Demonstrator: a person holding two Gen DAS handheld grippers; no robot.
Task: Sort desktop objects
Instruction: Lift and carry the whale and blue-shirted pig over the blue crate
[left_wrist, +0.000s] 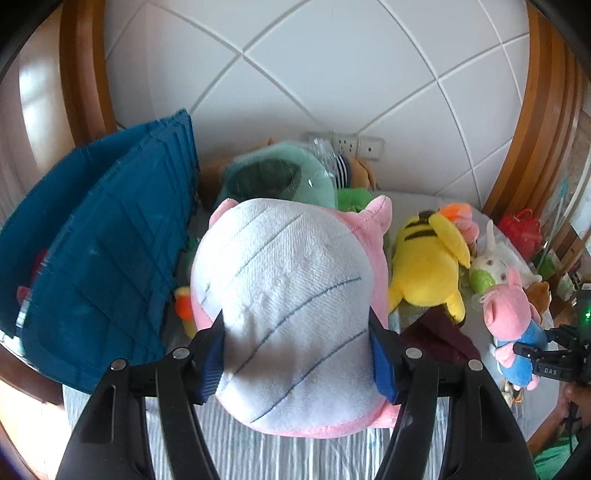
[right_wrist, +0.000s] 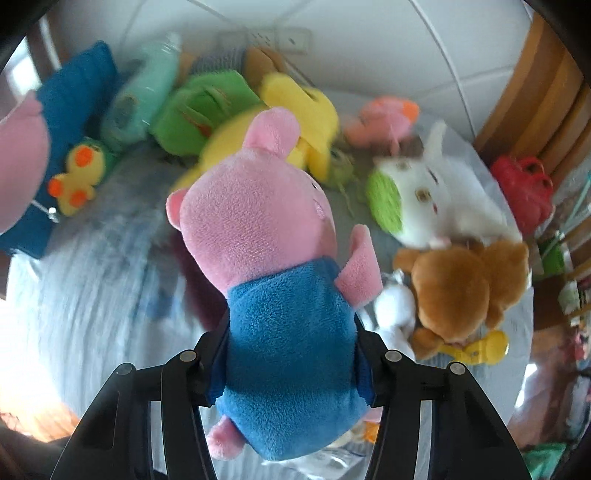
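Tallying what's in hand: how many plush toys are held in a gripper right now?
2. The pink-and-white plush is in the left gripper; the pink pig in blue is in the right gripper. The other toys lie loose on the table.

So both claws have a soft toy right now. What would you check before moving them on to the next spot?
1. Left claw grips the pink and white plush: ok, blue pads press both sides.
2. Right claw grips the pig toy by its blue body: ok.
3. Both toys lifted off the striped cloth: cannot tell.
4. Blue bin is open to receive a toy: cannot tell; only its ribbed outside shows.
5. Path past the yellow plush: ok, it lies off to the side.
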